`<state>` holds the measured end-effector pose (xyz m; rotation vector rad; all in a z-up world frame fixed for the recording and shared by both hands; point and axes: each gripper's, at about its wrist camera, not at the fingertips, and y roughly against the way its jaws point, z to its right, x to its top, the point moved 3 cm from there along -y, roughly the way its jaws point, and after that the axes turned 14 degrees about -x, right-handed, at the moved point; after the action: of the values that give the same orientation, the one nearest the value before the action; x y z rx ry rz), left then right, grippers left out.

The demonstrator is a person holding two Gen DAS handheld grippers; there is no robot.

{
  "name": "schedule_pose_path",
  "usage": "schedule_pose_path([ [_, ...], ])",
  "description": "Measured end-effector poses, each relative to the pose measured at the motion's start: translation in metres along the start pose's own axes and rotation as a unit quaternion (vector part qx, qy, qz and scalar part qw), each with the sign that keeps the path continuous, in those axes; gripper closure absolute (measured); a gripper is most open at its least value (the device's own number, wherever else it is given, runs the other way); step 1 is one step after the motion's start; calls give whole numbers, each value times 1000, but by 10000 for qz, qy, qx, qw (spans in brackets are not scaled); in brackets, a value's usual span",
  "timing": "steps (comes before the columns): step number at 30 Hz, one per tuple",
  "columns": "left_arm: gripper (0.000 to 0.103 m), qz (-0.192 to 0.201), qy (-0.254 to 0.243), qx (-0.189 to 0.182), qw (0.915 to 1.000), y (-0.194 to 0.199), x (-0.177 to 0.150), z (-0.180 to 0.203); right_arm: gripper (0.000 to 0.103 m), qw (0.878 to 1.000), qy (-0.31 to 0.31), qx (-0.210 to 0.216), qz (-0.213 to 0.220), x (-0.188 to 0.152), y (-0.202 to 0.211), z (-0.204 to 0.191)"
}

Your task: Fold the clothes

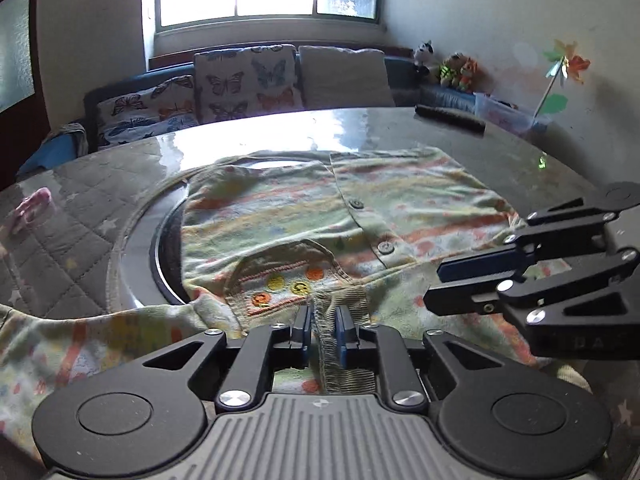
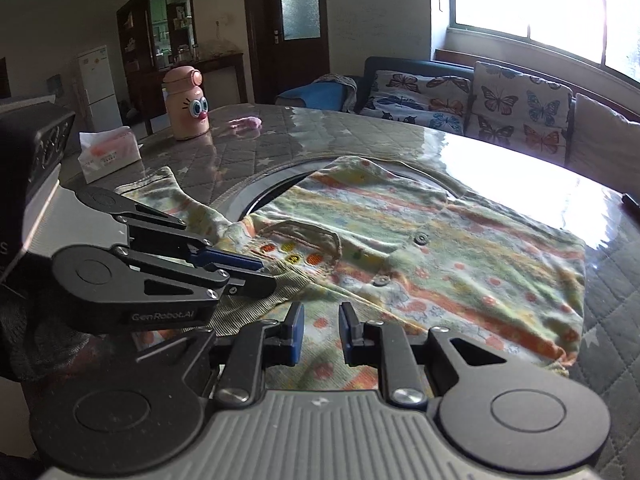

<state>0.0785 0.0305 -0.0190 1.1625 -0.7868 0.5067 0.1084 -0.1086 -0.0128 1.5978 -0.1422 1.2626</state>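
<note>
Quilted table (image 2: 256, 148) | left tool (image 1: 323, 326) clamps shirt (image 1: 400, 200) collar | right tool (image 2: 321, 334) apart | "GenRobot.AI"

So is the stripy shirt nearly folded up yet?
Only partly. One side of the pastel-striped buttoned shirt already looks turned in, with a straight edge on the round table. The left tool pinches its ribbed collar. The right tool is empty. A sleeve still sticks out, so more folding remains.

Striped shirt (image 1: 320, 208) on the table (image 1: 400, 128), its ribbed collar (image 1: 336, 320) between left gripper (image 1: 323, 330) pads.
</note>
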Motion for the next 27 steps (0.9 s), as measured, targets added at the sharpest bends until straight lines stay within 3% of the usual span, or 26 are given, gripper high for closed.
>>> schedule_pose_path([
  [5,69,215,258,147,9993,29,0,-15,85,9999,108,116,44,11,-13,-14],
  [12,69,374,927,999,9900,73,-21,-68,83,9990,429,124,-99,8,-39,-38],
  [16,69,525,1437,1598,9752,101,-36,-106,83,9987,501,96,-45,11,-32,-44],
  [22,69,708,2083,2445,9444,124,-49,-153,83,9971,757,86,-48,9,-30,-54],
  [27,69,702,2426,2828,9253,129,-59,-181,81,9973,722,116,58,13,-12,-51],
])
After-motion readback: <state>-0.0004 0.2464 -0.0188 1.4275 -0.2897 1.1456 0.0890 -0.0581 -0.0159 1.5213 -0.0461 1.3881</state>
